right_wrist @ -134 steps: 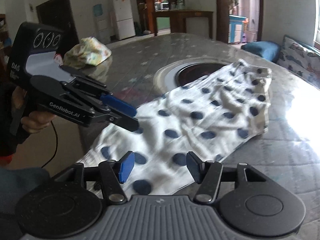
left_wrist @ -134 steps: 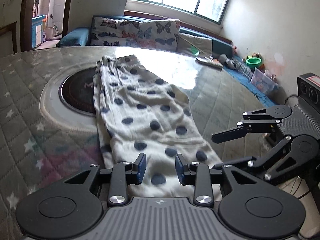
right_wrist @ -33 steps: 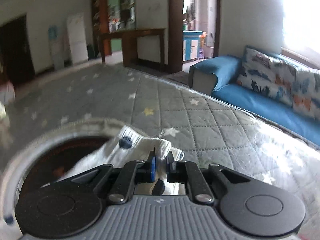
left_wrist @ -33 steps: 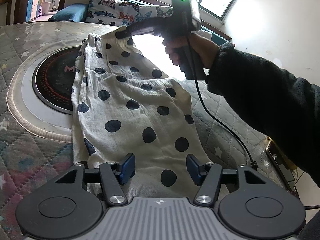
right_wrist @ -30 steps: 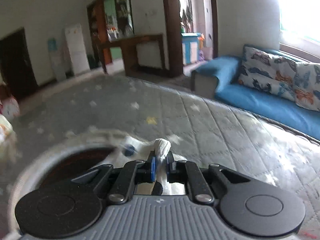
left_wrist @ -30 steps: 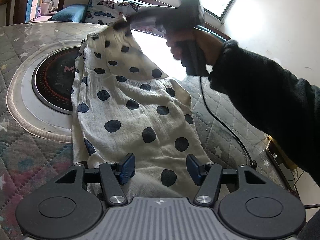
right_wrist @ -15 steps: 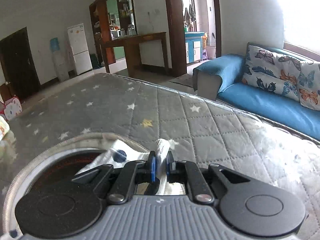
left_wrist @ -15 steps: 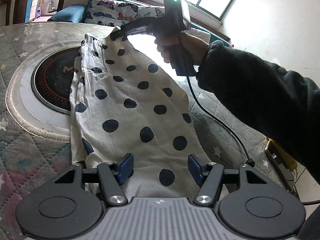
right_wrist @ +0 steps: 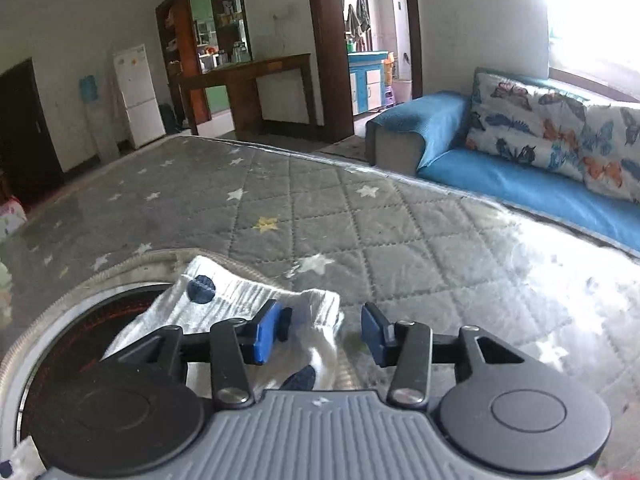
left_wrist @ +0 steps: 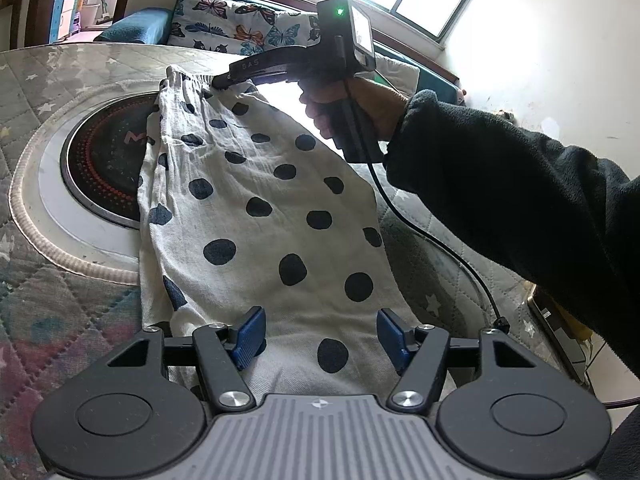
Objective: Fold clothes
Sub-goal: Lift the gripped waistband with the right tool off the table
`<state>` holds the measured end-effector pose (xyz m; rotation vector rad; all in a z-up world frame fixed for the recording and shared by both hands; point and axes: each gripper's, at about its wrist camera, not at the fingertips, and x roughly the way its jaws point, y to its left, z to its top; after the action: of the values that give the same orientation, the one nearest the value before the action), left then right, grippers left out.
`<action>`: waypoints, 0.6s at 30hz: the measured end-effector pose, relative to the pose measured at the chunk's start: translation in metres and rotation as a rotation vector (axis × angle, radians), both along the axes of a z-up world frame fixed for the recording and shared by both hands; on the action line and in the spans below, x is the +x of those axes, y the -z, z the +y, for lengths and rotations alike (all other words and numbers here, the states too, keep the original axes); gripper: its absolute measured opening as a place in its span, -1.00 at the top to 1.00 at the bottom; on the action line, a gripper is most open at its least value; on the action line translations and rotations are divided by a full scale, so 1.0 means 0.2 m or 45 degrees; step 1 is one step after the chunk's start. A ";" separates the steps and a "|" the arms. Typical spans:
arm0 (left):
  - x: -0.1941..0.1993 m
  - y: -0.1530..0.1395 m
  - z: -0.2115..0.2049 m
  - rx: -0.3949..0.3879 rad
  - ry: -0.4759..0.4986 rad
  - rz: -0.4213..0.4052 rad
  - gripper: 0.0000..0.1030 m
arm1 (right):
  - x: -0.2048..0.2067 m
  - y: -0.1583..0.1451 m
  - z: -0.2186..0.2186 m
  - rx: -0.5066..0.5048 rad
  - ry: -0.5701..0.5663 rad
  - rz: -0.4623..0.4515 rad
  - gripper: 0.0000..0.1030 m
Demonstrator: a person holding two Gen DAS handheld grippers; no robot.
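White trousers with dark blue dots [left_wrist: 256, 208] lie lengthwise on the quilted table, waistband at the far end. My left gripper [left_wrist: 320, 334] is open, its blue pads on either side of the near hem, just above the cloth. My right gripper [right_wrist: 318, 330] is open over the waistband corner [right_wrist: 256, 296], which lies loose on the table between and below the pads. In the left wrist view the right gripper [left_wrist: 220, 79] reaches to the waistband, held by a hand in a dark sleeve.
A round dark hotplate with a pale ring [left_wrist: 100, 152] sits in the table under the trousers' left side. A blue sofa with butterfly cushions [right_wrist: 552, 148] stands beyond the table's far edge. The right gripper's cable [left_wrist: 432, 240] hangs over the table's right side.
My right gripper was shut on the waistband corner and holding it up; now it has opened and the corner lies on the table. The left gripper has stayed open at the hem.
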<state>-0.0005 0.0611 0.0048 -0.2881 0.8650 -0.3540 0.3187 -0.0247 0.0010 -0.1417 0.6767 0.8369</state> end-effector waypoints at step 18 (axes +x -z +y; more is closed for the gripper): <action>0.01 0.01 0.01 -0.027 -0.019 0.006 -0.30 | -0.11 -0.26 -0.16 0.255 -0.061 0.083 0.76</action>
<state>0.0009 0.0640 0.0037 -0.3150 0.8642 -0.3491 0.2965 -0.0575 0.0533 0.0503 0.6486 0.9537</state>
